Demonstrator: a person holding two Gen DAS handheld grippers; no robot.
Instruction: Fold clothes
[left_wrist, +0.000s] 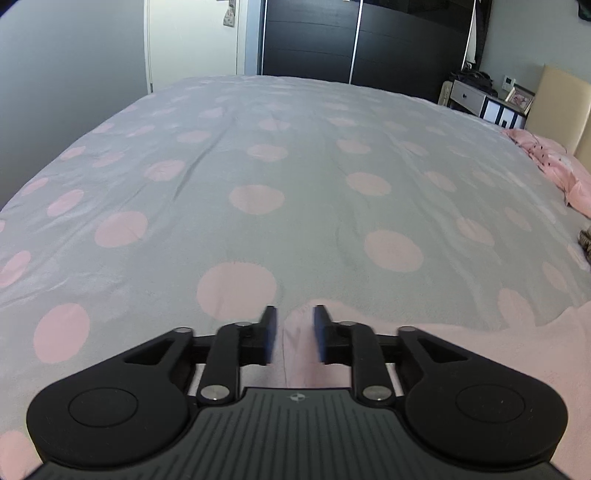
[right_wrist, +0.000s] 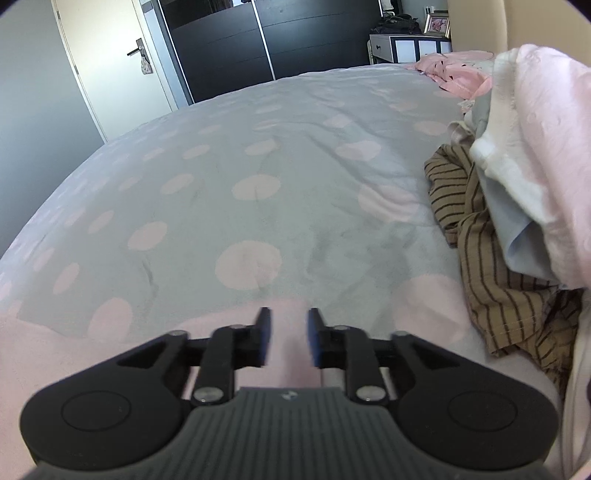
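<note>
Progress cannot be fixed from these views: a pale pink garment (left_wrist: 461, 343) lies flat on the near edge of the dotted bedspread (left_wrist: 258, 166), under both grippers, and whether it is spread for folding or part-folded is not visible. Left gripper (left_wrist: 294, 325) and right gripper (right_wrist: 289, 325) each hover over the pink cloth with fingers a narrow gap apart, gripping nothing. Unfolded clothes remain heaped at the right, a brown striped garment (right_wrist: 491, 266) beneath a white and pink bundle (right_wrist: 546, 155), crowding the right gripper's side.
</note>
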